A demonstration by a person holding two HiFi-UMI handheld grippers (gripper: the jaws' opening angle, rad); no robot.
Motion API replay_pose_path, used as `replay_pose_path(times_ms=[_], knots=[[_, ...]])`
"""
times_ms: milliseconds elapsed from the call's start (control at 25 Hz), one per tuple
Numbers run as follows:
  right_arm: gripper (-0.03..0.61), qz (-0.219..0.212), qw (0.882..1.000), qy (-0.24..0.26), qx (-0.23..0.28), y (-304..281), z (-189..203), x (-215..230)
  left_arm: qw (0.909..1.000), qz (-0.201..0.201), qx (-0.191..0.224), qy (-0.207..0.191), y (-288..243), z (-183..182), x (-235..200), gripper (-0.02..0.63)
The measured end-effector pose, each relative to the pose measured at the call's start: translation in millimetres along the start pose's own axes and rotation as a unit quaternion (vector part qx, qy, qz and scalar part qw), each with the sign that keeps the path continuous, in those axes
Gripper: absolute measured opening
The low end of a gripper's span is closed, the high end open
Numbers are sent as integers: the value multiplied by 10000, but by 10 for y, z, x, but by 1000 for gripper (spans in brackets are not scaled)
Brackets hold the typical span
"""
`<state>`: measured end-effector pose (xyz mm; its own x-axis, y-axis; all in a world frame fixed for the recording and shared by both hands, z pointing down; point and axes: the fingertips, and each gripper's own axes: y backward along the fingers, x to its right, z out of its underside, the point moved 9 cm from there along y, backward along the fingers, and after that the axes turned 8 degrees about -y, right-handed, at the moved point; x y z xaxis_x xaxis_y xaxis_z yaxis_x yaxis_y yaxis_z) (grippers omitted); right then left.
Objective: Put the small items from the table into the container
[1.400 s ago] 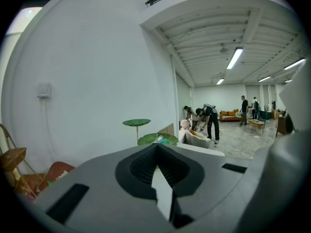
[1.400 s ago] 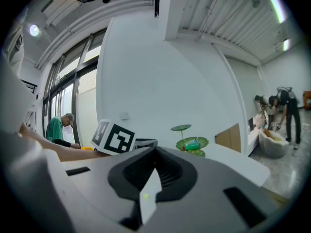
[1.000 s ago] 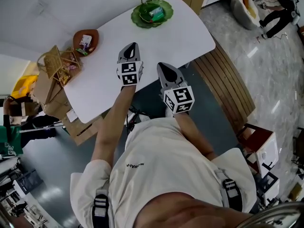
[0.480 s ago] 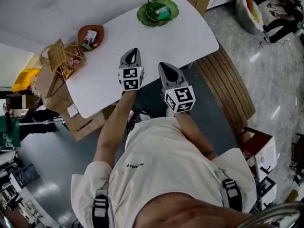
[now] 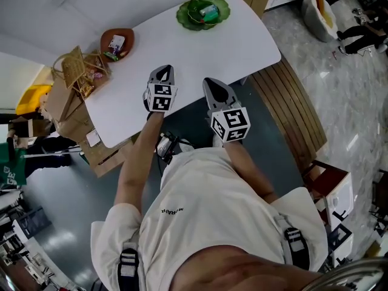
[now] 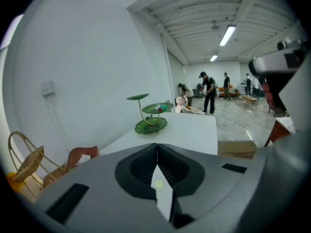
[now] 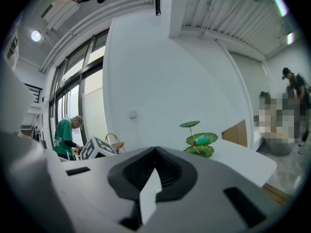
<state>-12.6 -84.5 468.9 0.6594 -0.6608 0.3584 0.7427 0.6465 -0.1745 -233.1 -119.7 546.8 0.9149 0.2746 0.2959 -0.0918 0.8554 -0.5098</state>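
Left forearm extended; left gripper [image 5: 162, 71] pitched down over the tabletop's [image 5: 233, 53] near edge, jaws together, empty. Right gripper [image 5: 210, 82] just beside it, near level, jaws together, empty. Packet [image 5: 114, 42] in the dish [image 5: 129, 39] at the left corner; item [image 5: 210, 10] in the stand [image 5: 184, 20] at the far edge.

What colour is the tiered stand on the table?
The tiered stand is green, clearest in the head view.
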Motion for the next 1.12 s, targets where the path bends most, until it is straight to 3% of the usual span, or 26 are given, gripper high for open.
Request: replay_pose_path(times_ms=[120, 240, 400, 520, 600, 800, 960, 1120], knots=[[9, 30, 10000, 6, 15, 26, 2, -9, 9964, 418, -522, -513, -137, 207, 1, 5], [9, 86, 10000, 1, -1, 55, 13, 12, 9868, 945, -988, -867, -307, 401, 28, 8], [9, 193, 9998, 0, -9, 95, 16, 52, 9653, 1570, -1443, -1507, -549, 585, 76, 91], [9, 261, 9997, -4, -22, 128, 21, 83, 9497, 1873, -1682, -1862, -708, 693, 108, 92], [8, 304, 9995, -8, -27, 149, 23, 105, 9425, 2038, -1767, -1974, -792, 738, 125, 104], [9, 435, 9991, -4, -26, 202, 12, 148, 9343, 2314, -1684, -2127, -928, 777, 152, 114], [8, 534, 9986, -7, -31, 242, 6, 193, 9194, 2494, -1854, -2410, -1033, 861, 175, 123], [8, 622, 9980, -43, -79, 237, 34, 243, 9209, 2461, -1987, -2277, -1148, 947, 130, 129]])
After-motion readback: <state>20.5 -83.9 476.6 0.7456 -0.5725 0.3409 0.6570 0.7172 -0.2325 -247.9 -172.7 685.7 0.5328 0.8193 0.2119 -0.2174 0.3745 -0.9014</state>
